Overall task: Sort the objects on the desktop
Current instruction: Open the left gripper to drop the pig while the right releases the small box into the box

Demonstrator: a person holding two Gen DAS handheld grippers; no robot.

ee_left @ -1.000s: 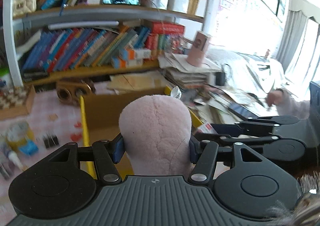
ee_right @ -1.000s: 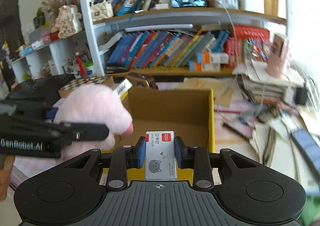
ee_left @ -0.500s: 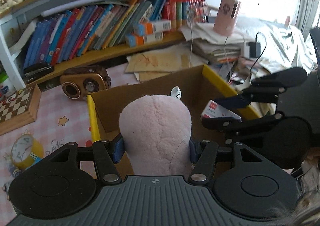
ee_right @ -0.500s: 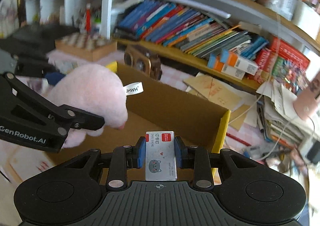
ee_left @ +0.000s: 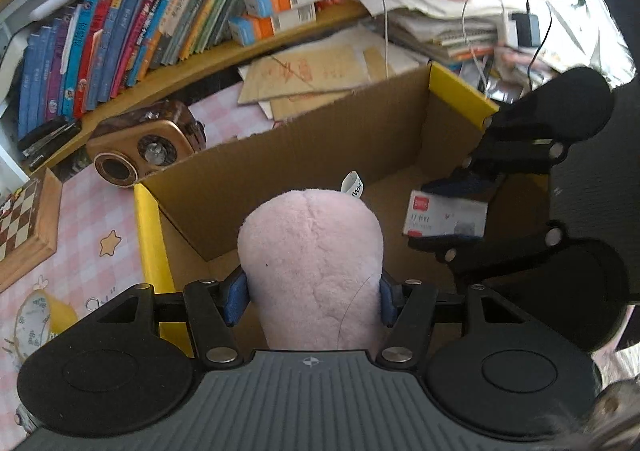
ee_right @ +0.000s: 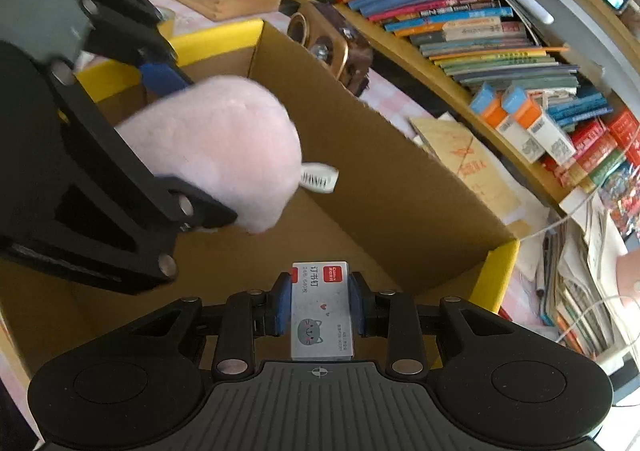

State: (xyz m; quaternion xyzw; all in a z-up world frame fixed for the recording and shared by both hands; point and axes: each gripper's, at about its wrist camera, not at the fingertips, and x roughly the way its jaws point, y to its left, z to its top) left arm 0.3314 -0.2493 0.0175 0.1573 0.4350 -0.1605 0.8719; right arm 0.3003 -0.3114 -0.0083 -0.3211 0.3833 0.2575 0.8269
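Tools from both hands hang over an open cardboard box [ee_left: 304,155] with yellow flaps, which sits on a pink checked bench [ee_left: 88,219] below a shelf of books [ee_right: 460,23]. Left tool [ee_left: 312,297] clamps a pink plush toy [ee_left: 312,267] between its blue pads, the toy's white tag pointing into the box. Right tool [ee_right: 320,303] grips a small staple box [ee_right: 322,311] with a cat drawing, held above the box floor, just beside the toy.
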